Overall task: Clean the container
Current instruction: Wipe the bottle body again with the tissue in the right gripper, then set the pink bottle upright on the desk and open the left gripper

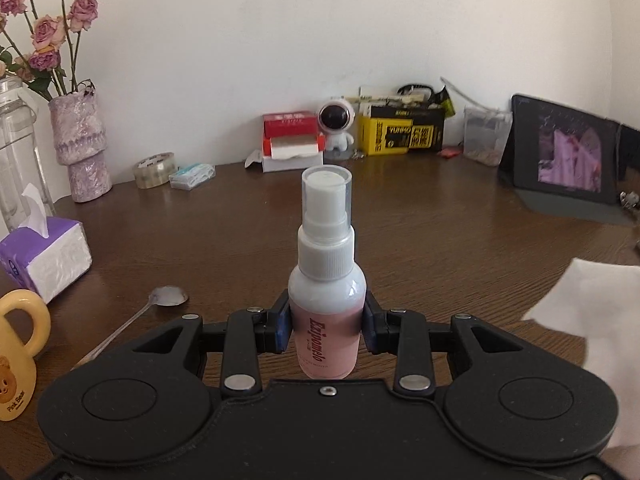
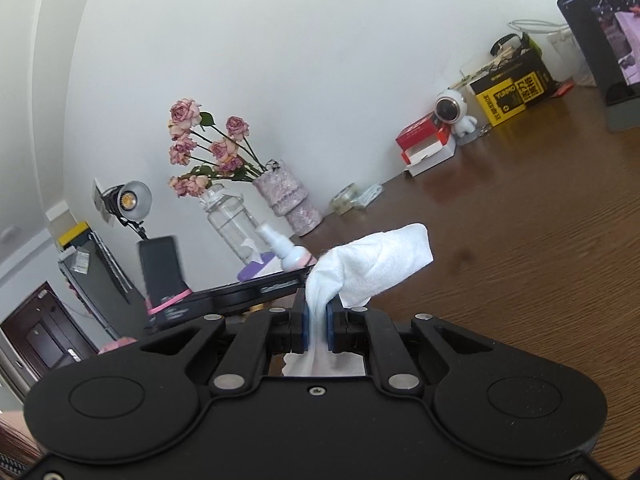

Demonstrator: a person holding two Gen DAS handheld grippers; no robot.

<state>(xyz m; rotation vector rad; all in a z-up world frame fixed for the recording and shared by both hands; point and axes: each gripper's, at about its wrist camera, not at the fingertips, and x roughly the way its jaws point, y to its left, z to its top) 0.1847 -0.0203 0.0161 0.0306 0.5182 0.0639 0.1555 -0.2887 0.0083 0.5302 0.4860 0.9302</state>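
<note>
A small spray bottle (image 1: 327, 280) with a white pump, clear cap and pink lower body stands upright between the pads of my left gripper (image 1: 327, 326), which is shut on it above the wooden table (image 1: 440, 232). My right gripper (image 2: 318, 326) is shut on a white tissue (image 2: 380, 260) that sticks up past the pads. The tissue also shows at the right edge of the left wrist view (image 1: 592, 320). The bottle also shows in the right wrist view (image 2: 286, 250), left of the tissue, above the left gripper's black body.
On the table's left are a purple tissue box (image 1: 48, 256), a spoon (image 1: 160, 300), a yellow mug (image 1: 18, 360), a glass jar (image 1: 16, 152) and a vase of roses (image 1: 82, 148). Tape (image 1: 155, 169), boxes (image 1: 292, 140), an astronaut figure (image 1: 337, 126) and a tablet (image 1: 568, 152) line the wall.
</note>
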